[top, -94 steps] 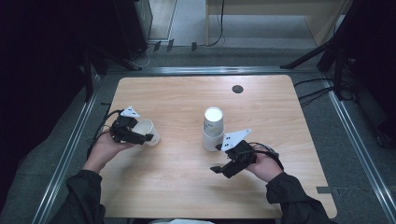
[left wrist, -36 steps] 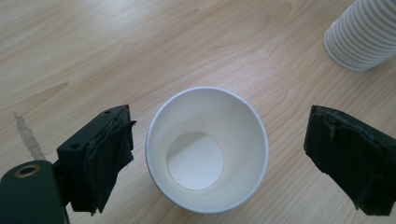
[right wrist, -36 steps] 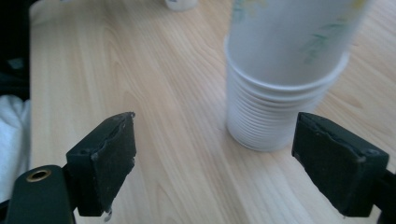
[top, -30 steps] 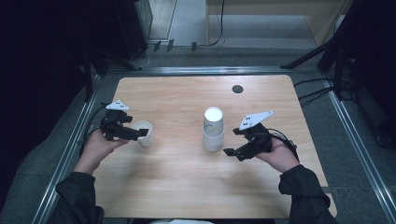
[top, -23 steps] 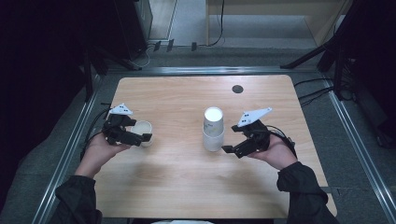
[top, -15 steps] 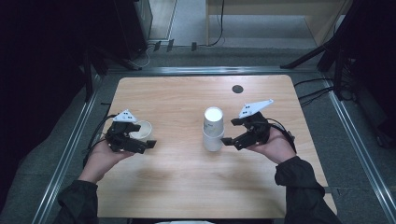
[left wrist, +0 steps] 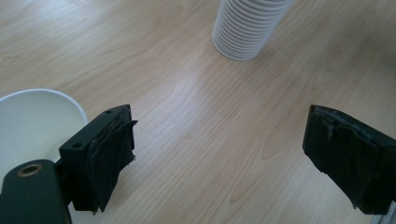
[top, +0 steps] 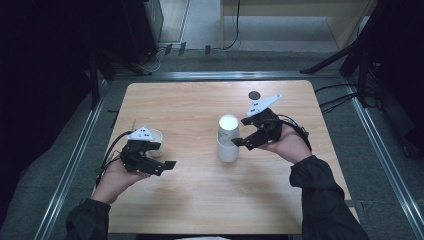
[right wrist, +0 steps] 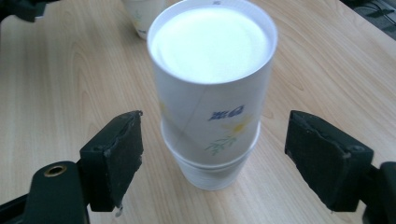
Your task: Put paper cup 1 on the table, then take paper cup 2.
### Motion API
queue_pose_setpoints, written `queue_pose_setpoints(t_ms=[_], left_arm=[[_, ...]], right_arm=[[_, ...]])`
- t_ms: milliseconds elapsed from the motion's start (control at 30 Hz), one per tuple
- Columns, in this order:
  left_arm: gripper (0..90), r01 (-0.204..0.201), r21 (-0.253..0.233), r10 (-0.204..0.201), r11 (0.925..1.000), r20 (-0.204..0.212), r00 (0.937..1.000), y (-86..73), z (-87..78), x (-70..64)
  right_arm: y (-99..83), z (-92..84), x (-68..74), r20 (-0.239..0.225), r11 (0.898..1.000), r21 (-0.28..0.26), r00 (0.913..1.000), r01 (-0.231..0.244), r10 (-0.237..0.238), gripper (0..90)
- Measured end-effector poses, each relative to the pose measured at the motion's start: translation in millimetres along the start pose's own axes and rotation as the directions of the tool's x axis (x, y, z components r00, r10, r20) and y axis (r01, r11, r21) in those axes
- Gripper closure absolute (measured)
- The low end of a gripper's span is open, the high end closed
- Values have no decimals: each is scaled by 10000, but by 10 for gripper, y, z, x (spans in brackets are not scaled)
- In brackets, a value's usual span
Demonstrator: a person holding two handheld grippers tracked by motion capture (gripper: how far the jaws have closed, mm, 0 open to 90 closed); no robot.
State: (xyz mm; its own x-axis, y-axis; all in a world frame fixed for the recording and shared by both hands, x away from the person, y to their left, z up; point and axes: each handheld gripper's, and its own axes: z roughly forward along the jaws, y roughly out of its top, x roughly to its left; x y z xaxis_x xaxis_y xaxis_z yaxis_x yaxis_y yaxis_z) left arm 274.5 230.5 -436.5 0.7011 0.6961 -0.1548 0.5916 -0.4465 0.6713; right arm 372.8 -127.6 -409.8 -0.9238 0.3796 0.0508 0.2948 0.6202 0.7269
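**Paper cups: taking the top cup from an inverted stack**

Paper, white with a small blue and yellow print, makes up the stack of cups [top: 228,138] standing mouth-down just right of centre in the high view, on the wooden table [top: 190,200]. In the right gripper view the stack [right wrist: 211,88] rises between the two black jaws, with bare wood showing on either side of it; the pads touch nothing. The right gripper [top: 241,142] has its jaws apart, and they have just been closing in on the stack.

To do this step well, the pads should probably meet the uppermost cup alone, above the rim of the one beneath, and press lightly, since thin paper walls dent easily. A straight upward lift would likely free it; a tilted pull could topple the stack.

At lower left of the high view, the left gripper [top: 167,165] is held with jaws wide apart and empty, just beside a single upright cup [top: 154,141]. A small dark disc [top: 254,95] lies at upper right of the tabletop, well clear. Nothing stands in the way of the approach.
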Motion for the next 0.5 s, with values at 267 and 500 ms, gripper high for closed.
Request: queue_pose_setpoints(t_ms=[267,500], left_arm=[[90,-234,58,232,9997,241,9994,17,77,-93],[90,-556,121,549,9984,479,9973,37,122,-191]], right_arm=[[185,-8,-72,-393,9992,330,9990,205,-192,203],[375,113,-38,-597,9929,963,9961,705,-649,215]])
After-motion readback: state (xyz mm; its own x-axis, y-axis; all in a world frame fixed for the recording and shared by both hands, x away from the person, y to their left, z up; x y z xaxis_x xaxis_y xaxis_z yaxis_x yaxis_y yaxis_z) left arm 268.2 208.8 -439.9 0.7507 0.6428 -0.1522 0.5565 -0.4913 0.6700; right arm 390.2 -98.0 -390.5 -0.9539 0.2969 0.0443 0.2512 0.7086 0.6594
